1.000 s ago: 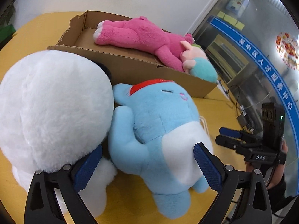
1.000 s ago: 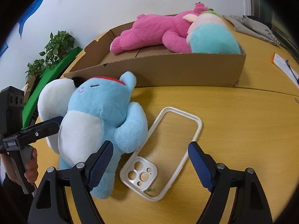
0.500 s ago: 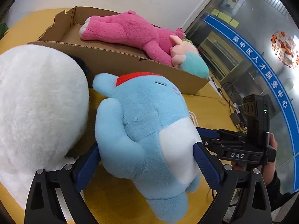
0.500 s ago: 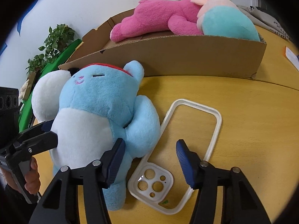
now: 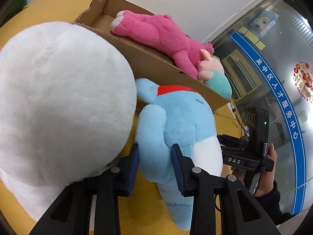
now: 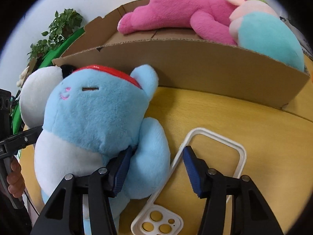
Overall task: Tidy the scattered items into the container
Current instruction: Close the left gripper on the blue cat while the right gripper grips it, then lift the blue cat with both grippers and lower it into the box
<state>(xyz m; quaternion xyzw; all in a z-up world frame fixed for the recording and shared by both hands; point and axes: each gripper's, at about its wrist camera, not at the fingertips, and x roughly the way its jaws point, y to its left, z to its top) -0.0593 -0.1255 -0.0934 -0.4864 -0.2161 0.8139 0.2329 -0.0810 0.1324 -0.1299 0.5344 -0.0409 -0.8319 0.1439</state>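
Closing on the blue plush [image 5: 176, 129]: left gripper [image 5: 155, 156] jaws narrowing, both pads pressed into the fur of the toy's near arm and flank. Right gripper [image 6: 156, 162] jaws narrowing too, the other arm of the blue plush [image 6: 93, 113] between them; left pad buried against that arm, right pad clear of the fur and poised over the rim of the phone case [image 6: 207, 156]. Full pinch there not confirmed.

Blue plush lay on its back on the yellow table [image 6: 244, 121], outside the cardboard box [image 6: 195, 66], head nearly touching the box's near wall. Red band across its head, white belly up.

White plush [image 5: 58, 98] sat just beside the blue one, touching it, also on the table and against the box wall.

Pink plush [image 6: 185, 15] stretched along the inside of the box; teal and pink plush [image 6: 268, 37] at one end of the box, touching the pink one.

Phone case flat on the table, camera cut-outs toward the right gripper, one edge tucked under the blue arm.

Potted plant [image 6: 58, 31] beyond the box.
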